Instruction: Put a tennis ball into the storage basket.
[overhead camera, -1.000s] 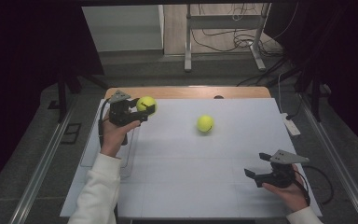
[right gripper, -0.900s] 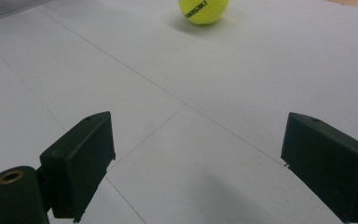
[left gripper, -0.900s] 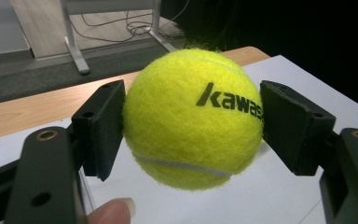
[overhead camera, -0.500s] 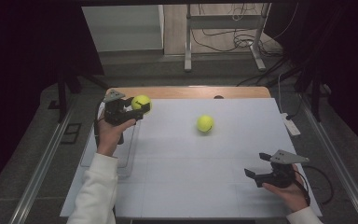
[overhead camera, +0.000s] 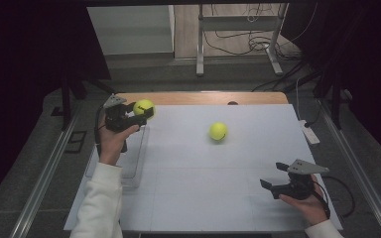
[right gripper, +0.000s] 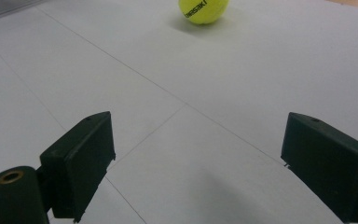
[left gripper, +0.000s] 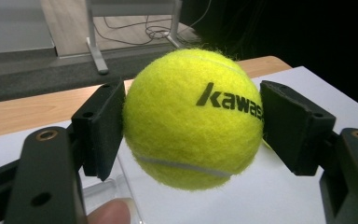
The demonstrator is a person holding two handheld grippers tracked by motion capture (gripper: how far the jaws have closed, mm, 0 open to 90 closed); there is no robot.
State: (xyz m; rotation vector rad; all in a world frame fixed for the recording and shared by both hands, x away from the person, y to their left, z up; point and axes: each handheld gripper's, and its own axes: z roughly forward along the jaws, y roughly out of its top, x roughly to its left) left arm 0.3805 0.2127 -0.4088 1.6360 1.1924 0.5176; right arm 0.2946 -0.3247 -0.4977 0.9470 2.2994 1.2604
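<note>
Risk here comes mostly from the grip on the round ball. The left gripper has its jaws closed on a yellow ball, one black pad pressing on each side, as the left gripper view shows well. The ball is lifted, above the far left corner of the white surface, over a clear tray that lies along the left edge. The pads touch the ball only at two small places on its curve, so I judge that a quick turn of the wrist or a small loosening could let it slide out. If it falls, it will probably bounce and roll, maybe off the surface, because the near edge has no border.

A second ball lies free near the middle of the surface, well apart from both hands. The right gripper rests low at the near right corner with its jaws wide apart and nothing between them; in its own view that ball is far ahead. A dropped ball could knock this one and send it rolling too. Release over the tray from too high may also make the ball jump out, since the tray walls look low.
</note>
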